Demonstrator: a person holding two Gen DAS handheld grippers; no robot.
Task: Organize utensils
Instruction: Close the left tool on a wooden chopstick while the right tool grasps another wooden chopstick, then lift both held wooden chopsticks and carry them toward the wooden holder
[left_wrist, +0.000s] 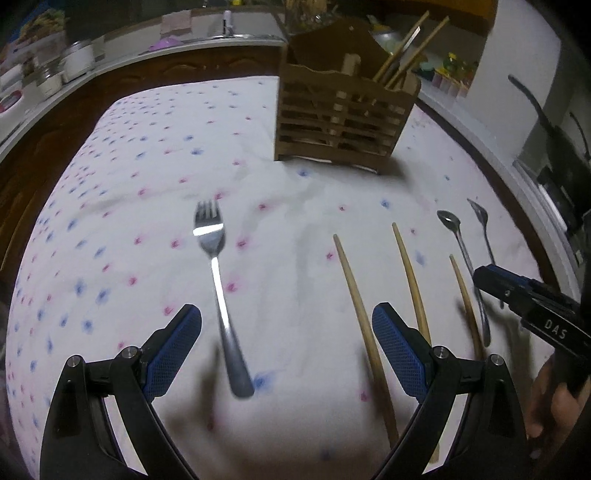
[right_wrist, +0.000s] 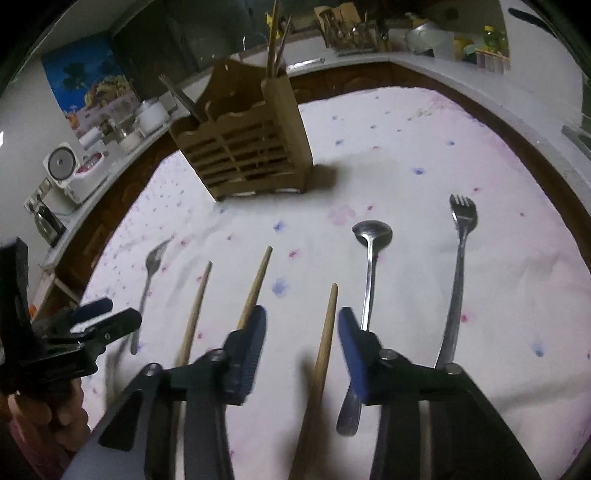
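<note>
A wooden utensil caddy (left_wrist: 343, 118) stands at the back of the table with two chopsticks (left_wrist: 410, 51) upright in it; it also shows in the right wrist view (right_wrist: 251, 147). My left gripper (left_wrist: 286, 328) is open and empty above the table, with a steel fork (left_wrist: 218, 273) lying between its fingers. To its right lie three chopsticks (left_wrist: 354, 295), a spoon (left_wrist: 458, 240) and a small fork (left_wrist: 482, 225). My right gripper (right_wrist: 301, 332) is open, with one chopstick (right_wrist: 325, 339) lying between its fingers. A spoon (right_wrist: 369, 266) and a fork (right_wrist: 458, 266) lie just right of it.
The table has a white cloth with pink and blue flowers (left_wrist: 147, 206). A kitchen counter (right_wrist: 92, 173) with jars and a rice cooker runs behind it. My left gripper (right_wrist: 92, 325) shows at the left of the right wrist view, and my right gripper (left_wrist: 517, 291) at the right of the left wrist view.
</note>
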